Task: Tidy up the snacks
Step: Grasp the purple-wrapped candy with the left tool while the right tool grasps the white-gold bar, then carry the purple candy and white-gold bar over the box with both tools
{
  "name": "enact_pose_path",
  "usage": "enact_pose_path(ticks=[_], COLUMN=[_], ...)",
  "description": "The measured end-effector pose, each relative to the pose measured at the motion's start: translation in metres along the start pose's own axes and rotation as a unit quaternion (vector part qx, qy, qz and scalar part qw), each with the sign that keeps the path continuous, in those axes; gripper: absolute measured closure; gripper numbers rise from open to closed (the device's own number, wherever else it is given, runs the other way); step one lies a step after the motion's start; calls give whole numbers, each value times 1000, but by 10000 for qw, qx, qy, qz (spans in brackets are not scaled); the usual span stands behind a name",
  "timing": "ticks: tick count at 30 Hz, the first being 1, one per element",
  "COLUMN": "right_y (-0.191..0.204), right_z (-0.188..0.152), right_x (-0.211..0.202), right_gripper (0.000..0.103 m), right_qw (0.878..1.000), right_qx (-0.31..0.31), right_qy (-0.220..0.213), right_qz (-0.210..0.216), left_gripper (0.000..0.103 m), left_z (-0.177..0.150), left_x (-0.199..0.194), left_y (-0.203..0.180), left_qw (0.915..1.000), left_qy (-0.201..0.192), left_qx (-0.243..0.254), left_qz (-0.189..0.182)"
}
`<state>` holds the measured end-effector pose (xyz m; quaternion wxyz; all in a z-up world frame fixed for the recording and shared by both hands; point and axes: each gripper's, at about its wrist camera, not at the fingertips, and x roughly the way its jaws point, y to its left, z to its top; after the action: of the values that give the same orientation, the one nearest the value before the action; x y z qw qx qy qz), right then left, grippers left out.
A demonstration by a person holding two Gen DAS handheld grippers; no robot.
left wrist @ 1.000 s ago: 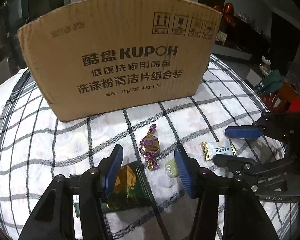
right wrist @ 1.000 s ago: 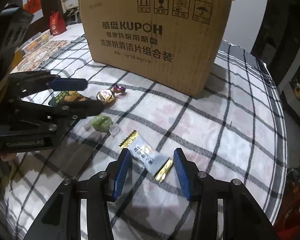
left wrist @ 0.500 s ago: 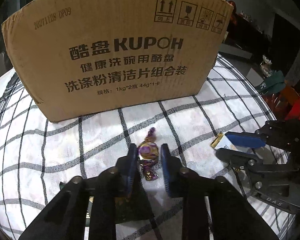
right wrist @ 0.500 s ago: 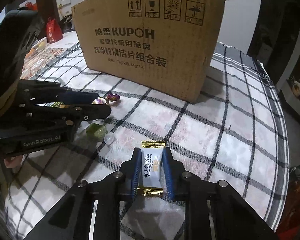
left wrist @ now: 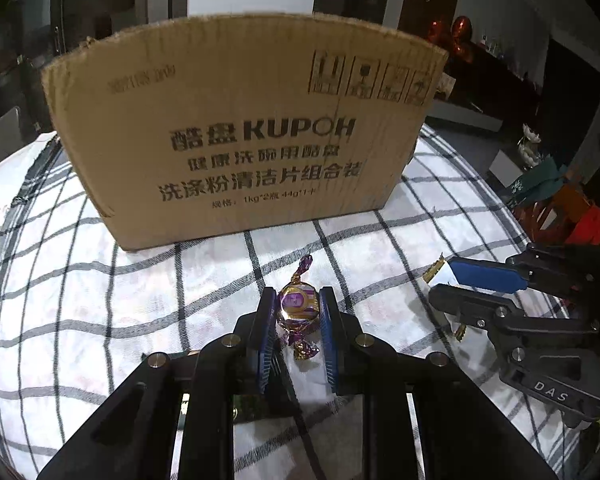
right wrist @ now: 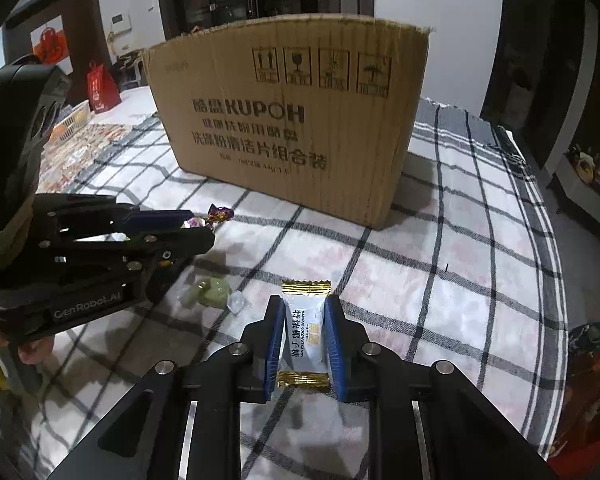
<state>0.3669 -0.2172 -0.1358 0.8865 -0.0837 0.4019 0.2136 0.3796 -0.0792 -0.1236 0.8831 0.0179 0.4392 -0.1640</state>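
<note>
My left gripper [left wrist: 298, 304] is shut on a purple and gold twist-wrapped candy [left wrist: 298, 306], held above the checked cloth. My right gripper [right wrist: 305, 312] is shut on a white candy packet with gold ends [right wrist: 305, 332], also lifted off the cloth. A large brown KUPOH cardboard box [left wrist: 252, 132] stands upright behind both, also in the right wrist view [right wrist: 292, 120]. The right gripper shows at the right of the left wrist view [left wrist: 456, 280]; the left gripper shows at the left of the right wrist view [right wrist: 192, 228]. A pale green wrapped candy [right wrist: 210, 292] lies on the cloth below the left gripper.
The table is covered by a white cloth with black checks [right wrist: 440, 280]. Its right edge drops off to the floor [right wrist: 556, 280]. A red bag [right wrist: 100, 88] and a tray of snacks [right wrist: 72, 120] stand at the far left. Coloured items [left wrist: 560, 204] lie beyond the table's right side.
Both grippers closed on their candies, the left on the purple one and the right on the white packet, then rose off the cloth and drew back a little from the box.
</note>
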Motion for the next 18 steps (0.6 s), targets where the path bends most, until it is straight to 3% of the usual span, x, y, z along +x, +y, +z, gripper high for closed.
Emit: enact_pose_path(ticks=[18], right_y=[27], right_z=[32], right_x=[-76], right_gripper=[81], right_qw=[9967], right_qx=[129], right_qy=[-801], right_qz=[-11], left_gripper=[81], left_z=[16], left_x=[-102], left_y=[3], left_qw=[9968], left_qy=[-786], left_qx=[-92], left_qz=[74])
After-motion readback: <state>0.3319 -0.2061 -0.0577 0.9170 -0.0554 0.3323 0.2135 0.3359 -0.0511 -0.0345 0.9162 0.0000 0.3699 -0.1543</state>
